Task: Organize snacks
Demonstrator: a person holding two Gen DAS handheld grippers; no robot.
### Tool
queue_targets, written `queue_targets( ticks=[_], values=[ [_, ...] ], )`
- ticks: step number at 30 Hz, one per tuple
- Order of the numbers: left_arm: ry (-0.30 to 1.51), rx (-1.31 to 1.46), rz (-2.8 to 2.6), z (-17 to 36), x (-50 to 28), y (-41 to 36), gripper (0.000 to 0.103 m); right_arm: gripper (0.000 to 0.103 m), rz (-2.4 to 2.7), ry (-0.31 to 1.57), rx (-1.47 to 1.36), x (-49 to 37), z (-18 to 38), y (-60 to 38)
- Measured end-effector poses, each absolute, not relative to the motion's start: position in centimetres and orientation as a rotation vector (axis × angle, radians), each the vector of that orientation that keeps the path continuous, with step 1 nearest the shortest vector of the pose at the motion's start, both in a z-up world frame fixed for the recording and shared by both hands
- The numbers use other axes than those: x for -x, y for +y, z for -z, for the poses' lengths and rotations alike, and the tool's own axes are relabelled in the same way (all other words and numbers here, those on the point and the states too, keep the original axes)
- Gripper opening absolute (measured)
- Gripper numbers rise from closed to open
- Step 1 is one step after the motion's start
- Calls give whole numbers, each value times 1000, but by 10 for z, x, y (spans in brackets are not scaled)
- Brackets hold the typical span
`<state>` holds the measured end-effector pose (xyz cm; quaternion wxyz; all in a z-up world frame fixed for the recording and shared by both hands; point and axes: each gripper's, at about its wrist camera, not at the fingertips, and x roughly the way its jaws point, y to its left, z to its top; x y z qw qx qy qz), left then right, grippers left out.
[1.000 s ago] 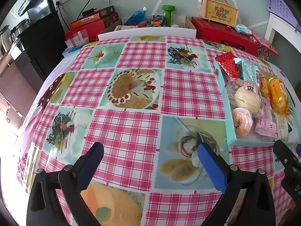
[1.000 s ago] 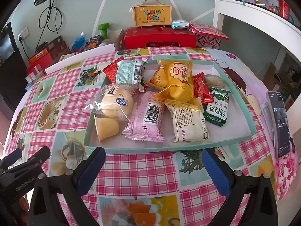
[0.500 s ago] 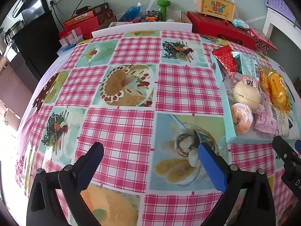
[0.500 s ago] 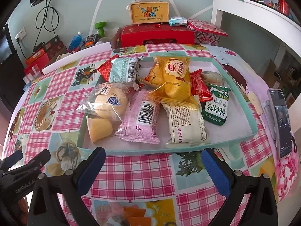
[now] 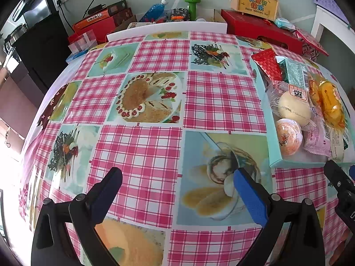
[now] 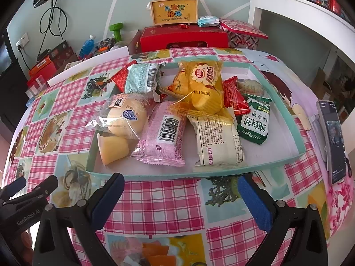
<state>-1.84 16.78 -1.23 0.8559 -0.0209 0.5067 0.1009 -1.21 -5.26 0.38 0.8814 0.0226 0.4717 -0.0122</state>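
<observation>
A shallow teal tray (image 6: 286, 110) on the checked tablecloth holds several wrapped snacks: a round bun (image 6: 127, 119), a pink packet (image 6: 164, 133), a yellow bag (image 6: 204, 86), a cream packet (image 6: 218, 141), a green biscuit packet (image 6: 255, 122) and a jelly cup (image 6: 113, 147). My right gripper (image 6: 180, 190) stands open just in front of the tray's near wall, with nothing between its fingers. My left gripper (image 5: 177, 184) is open over bare tablecloth left of the tray (image 5: 274, 155). The bun (image 5: 292, 108) and jelly cup (image 5: 288, 137) show at the left wrist view's right edge.
A phone (image 6: 335, 141) lies on the table right of the tray. Red gift boxes (image 6: 184, 38), a yellow carry box (image 6: 174, 11), a green dumbbell (image 5: 192, 6) and a blue bottle (image 5: 155, 8) crowd the far edge. The left gripper's body (image 6: 24, 201) shows beside the right one.
Both grippers have drawn back slightly toward the near table edge, so the tray sits a little farther off. Both stay open and hold nothing.
</observation>
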Motion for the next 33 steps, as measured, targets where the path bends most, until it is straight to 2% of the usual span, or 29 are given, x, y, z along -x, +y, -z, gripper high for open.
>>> queue_targets(
  ticks=[22,33],
  values=[
    [1055,70,-223,11,19,170,100,103,24,990,-54,12,-2,-54],
    [1044,59,-225,8,19,168,100,103,-6,906,-77,19,-13,-52]
  ],
)
